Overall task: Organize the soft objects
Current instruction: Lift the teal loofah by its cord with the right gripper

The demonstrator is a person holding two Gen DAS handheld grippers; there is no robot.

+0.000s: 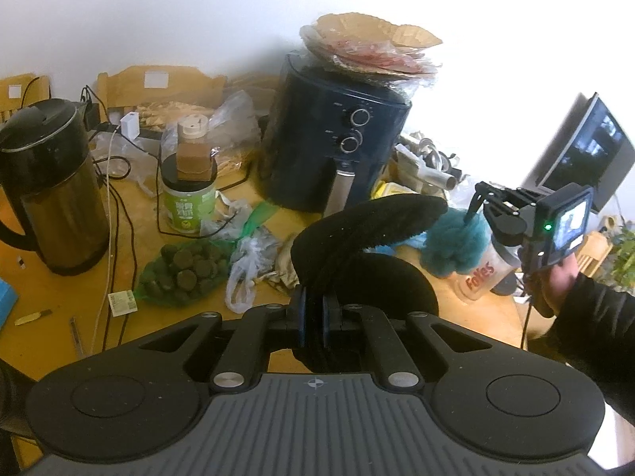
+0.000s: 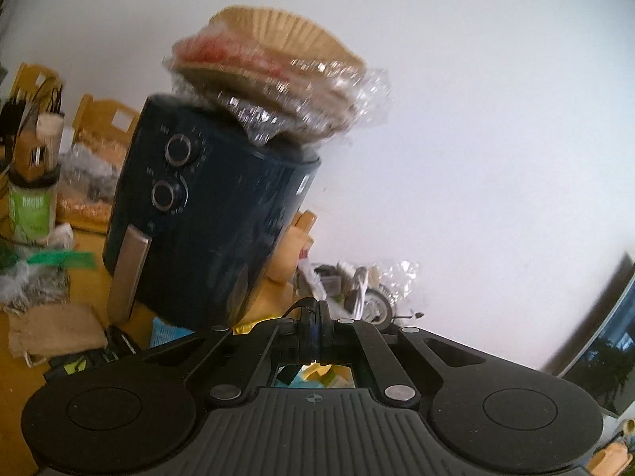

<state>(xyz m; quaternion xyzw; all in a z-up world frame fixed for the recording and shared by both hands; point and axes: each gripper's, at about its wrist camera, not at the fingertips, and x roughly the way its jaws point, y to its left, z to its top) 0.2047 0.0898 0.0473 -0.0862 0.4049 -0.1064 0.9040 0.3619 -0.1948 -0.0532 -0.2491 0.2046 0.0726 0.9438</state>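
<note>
My left gripper [image 1: 313, 301] is shut on a black fuzzy soft piece [image 1: 369, 222], which curls up and to the right from the jaws over the wooden table [image 1: 59, 317]. At the right of the left wrist view, a hand holds my right gripper [image 1: 474, 208], whose tips pinch the top of a teal fluffy ball [image 1: 452, 242]. That ball rests against a clear cup [image 1: 482, 277]. Seen from the right wrist, the right gripper [image 2: 315, 317] has its jaws together, with a thin dark cord [image 2: 293, 309] coming out of them. The teal ball itself is hidden there.
A dark blue air fryer [image 1: 333, 139] topped with wrapped paper liners [image 1: 373, 47] stands at the back. A kettle [image 1: 51, 190], a green-labelled jar [image 1: 188, 202], a net bag of dark rounds [image 1: 182, 273], plastic bags and cables crowd the left. A monitor [image 1: 587, 150] stands at the right.
</note>
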